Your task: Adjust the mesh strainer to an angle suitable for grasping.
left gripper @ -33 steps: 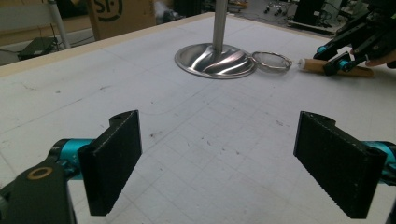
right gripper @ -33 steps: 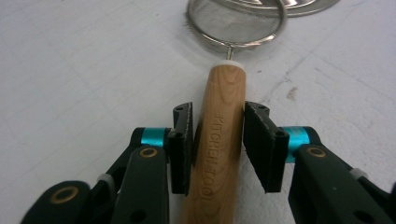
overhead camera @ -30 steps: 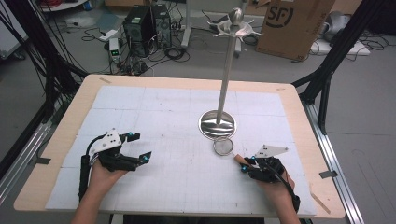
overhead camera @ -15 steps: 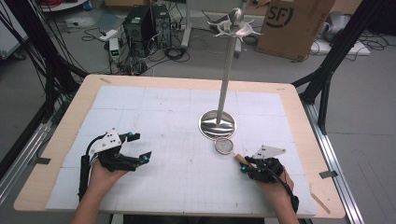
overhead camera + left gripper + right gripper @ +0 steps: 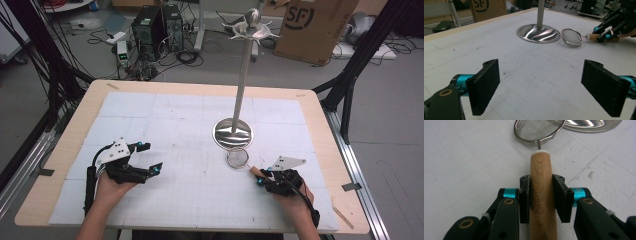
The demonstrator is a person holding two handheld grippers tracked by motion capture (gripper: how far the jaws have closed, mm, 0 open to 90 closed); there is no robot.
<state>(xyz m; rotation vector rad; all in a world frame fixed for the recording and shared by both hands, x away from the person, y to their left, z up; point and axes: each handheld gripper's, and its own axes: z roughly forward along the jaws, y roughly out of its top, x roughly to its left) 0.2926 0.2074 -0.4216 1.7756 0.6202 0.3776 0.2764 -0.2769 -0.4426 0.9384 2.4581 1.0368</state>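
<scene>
Stand (image 5: 233, 132) blocks centre — sides open.

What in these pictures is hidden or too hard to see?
- Right gripper view: the strainer's far rim runs off the top edge, and the wooden handle's near end runs off the bottom edge.
- Right gripper view: the pads cover the handle's sides.
- Left gripper view: the stand's pole and hooks are cut by the top edge.
- High view: the right gripper is too small to judge its grip; the hand covers part of it.
</scene>
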